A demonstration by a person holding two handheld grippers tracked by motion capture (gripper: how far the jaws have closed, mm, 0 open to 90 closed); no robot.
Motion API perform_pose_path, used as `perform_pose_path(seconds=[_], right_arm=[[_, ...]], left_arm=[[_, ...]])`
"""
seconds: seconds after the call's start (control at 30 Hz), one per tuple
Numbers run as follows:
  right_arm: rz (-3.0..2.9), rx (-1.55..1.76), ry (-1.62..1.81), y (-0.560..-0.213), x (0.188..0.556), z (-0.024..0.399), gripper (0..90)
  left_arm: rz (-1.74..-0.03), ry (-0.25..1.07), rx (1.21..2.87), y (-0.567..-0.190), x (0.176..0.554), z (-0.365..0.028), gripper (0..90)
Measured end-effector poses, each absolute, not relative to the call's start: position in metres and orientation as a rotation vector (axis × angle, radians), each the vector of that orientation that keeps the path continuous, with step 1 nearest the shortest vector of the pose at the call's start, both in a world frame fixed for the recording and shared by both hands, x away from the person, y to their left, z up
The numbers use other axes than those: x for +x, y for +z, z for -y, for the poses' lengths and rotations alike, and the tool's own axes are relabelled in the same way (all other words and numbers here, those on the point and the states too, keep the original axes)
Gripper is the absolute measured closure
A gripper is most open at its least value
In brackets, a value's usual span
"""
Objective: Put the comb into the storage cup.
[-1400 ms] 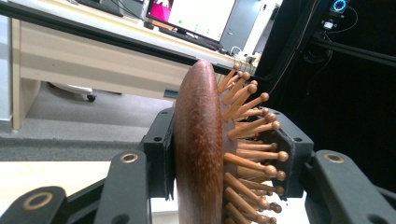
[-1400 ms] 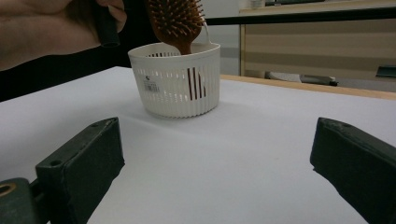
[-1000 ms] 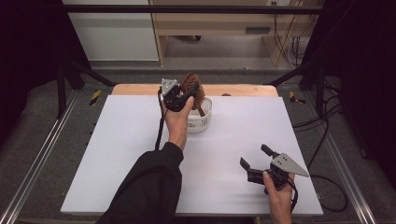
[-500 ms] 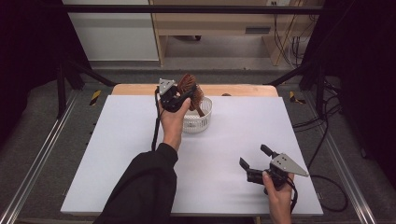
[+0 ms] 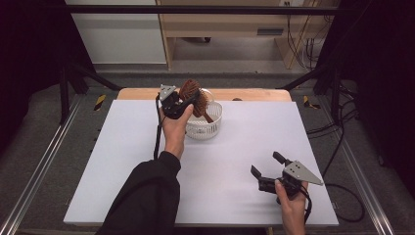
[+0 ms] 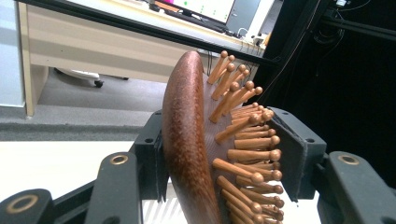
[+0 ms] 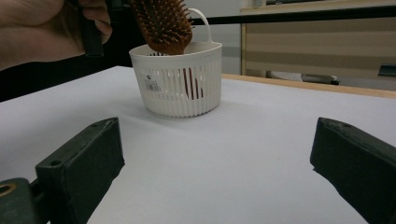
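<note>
A brown wooden hairbrush (image 5: pixel 188 90) stands tilted with its handle down inside a white slotted basket (image 5: pixel 208 128) at the table's far middle. My left gripper (image 5: pixel 192 95) is around the brush head, above the basket's left rim. In the left gripper view the hairbrush (image 6: pixel 187 140) sits between the jaws: its back lies against one pad, its bristle tips touch the other. These jaws have just been opening. My right gripper (image 5: pixel 266 164) rests open near the front right, nothing between its jaws. From the right gripper view the basket (image 7: pixel 177 88) and hairbrush (image 7: pixel 161 23) lie ahead.
The white table top (image 5: pixel 122 171) has a wooden strip along its far edge. Metal frame rails run along both sides, and cables lie on the floor to the right. A desk stands behind the table.
My left hand has shifted slightly left with the brush head, and the brush leans a little more. The right hand has kept still.
</note>
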State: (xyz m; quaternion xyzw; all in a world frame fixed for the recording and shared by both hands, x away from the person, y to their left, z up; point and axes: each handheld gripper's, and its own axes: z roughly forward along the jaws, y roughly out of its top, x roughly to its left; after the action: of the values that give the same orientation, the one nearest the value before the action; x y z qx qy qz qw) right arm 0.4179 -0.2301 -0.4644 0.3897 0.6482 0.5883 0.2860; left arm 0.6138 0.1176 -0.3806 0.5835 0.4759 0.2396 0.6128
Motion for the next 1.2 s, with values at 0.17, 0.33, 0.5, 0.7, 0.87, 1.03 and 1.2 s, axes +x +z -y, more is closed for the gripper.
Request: perform_pose_path(seconds=[0.17,0.33,0.5,0.7,0.87,1.03,1.2], right_arm=[[-1.732,1.043,1.573,-0.464,0.418,0.23,3.2],[-1.738,1.04,1.572,-0.465,0.418,0.229,3.1],[-1.739,1.04,1.572,-0.465,0.418,0.229,3.2],[-1.741,1.039,1.573,-0.465,0.418,0.229,3.2],[-1.738,1.039,1.577,-0.465,0.418,0.229,3.0],[-1.743,1.037,1.576,-0.465,0.419,0.229,3.1],[-1.736,1.04,1.577,-0.465,0.418,0.229,3.0]], left_arm=[[-1.109,0.548,1.338,-0.385,0.613,-0.125,43.0],[-1.129,0.526,1.323,-0.39,0.614,-0.134,42.5],[-1.137,0.516,1.316,-0.393,0.614,-0.139,42.4],[-1.129,0.511,1.322,-0.394,0.613,-0.141,42.3],[-1.117,0.509,1.331,-0.395,0.614,-0.143,42.3],[-1.117,0.502,1.33,-0.396,0.614,-0.145,42.1],[-1.125,0.49,1.323,-0.398,0.614,-0.149,41.9]])
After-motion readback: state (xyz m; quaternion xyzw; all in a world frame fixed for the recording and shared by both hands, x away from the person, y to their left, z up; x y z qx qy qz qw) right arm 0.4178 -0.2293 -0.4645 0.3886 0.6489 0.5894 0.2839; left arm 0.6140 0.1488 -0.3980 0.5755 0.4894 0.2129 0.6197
